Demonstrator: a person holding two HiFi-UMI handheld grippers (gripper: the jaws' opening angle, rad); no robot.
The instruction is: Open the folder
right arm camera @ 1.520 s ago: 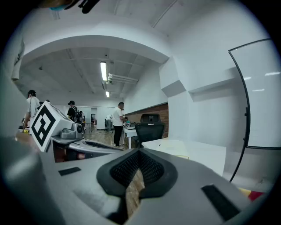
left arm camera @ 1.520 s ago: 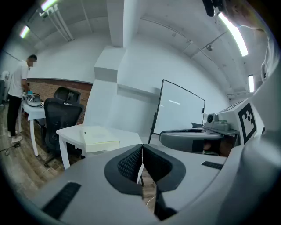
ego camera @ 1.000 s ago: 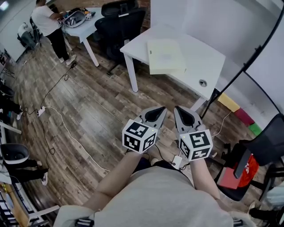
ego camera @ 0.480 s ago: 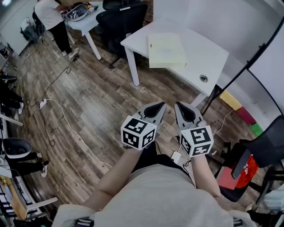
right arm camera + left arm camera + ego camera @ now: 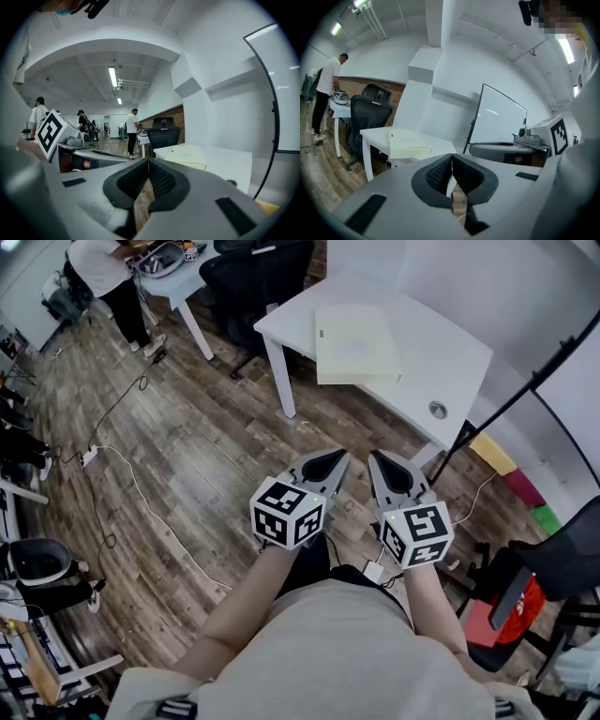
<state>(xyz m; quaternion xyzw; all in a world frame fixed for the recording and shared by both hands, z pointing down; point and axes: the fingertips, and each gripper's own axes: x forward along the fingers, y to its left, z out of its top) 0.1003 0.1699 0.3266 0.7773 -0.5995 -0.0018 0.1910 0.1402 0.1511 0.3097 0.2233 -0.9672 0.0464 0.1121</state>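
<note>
Pale-yellow folder (image 5: 356,345) is seen closed, lying flat on white table (image 5: 455,367), well apart from both grippers. Left gripper (image 5: 333,463) and right gripper (image 5: 384,467) are pinched together, nothing held. Approach is needed first; jaws should be parted before the cover's free edge is caught.

A white table (image 5: 450,362) with a cable grommet (image 5: 438,410) stands on a wood-plank floor (image 5: 187,418), with a black office chair (image 5: 258,277) behind it. Beyond, a person in a white shirt (image 5: 98,261) stands at a second table (image 5: 183,292). A white cable (image 5: 141,507) trails across the boards.
</note>
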